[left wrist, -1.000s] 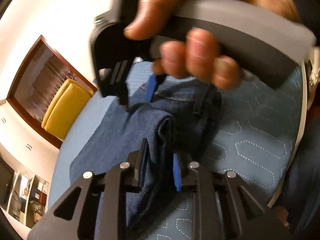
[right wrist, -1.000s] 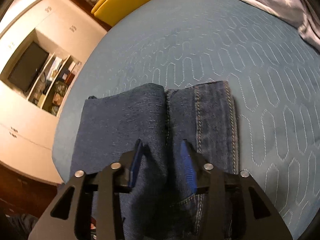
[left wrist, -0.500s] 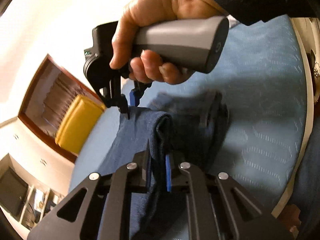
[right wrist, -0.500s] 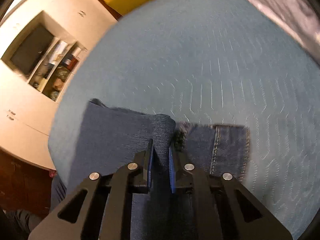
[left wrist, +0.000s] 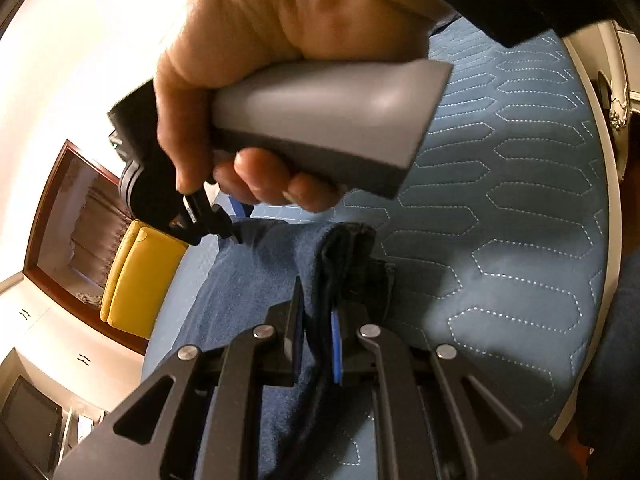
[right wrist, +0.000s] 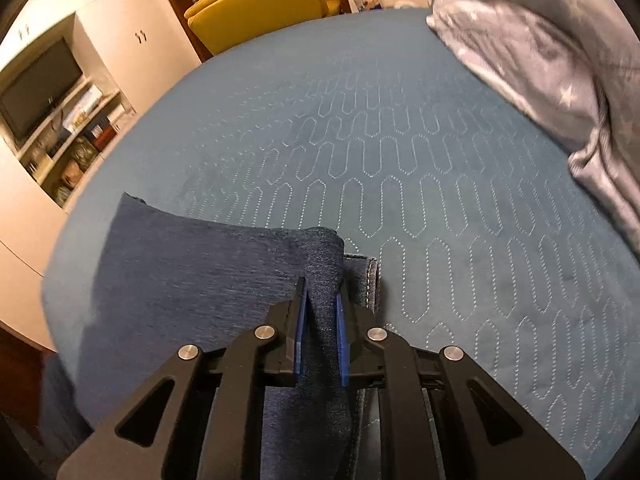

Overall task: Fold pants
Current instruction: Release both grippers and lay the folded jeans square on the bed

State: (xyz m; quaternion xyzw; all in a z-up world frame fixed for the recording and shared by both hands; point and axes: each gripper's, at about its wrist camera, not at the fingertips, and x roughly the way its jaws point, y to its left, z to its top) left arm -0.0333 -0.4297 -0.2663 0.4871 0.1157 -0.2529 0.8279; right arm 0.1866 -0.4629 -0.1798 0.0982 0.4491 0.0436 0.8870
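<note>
Right claw (left wrist: 236, 216): fingertips hidden behind hand (left wrist: 280, 60) at 11 o'clock | pants (right wrist: 192, 272): cut off at 6 o'clock | shelf contents (right wrist: 76, 148): too small to identify

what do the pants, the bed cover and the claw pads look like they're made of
Pants: dark blue denim, going by the matte twill weave and a pale stitched seam at the edge.
Bed cover: teal quilted fabric, soft matte, with dotted stitch lines in elongated hexagons; the fibre is unclear.
Pads on the right claw: smooth blue strips, probably rubber or plastic, on black arms with shiny metal rivets.
</note>
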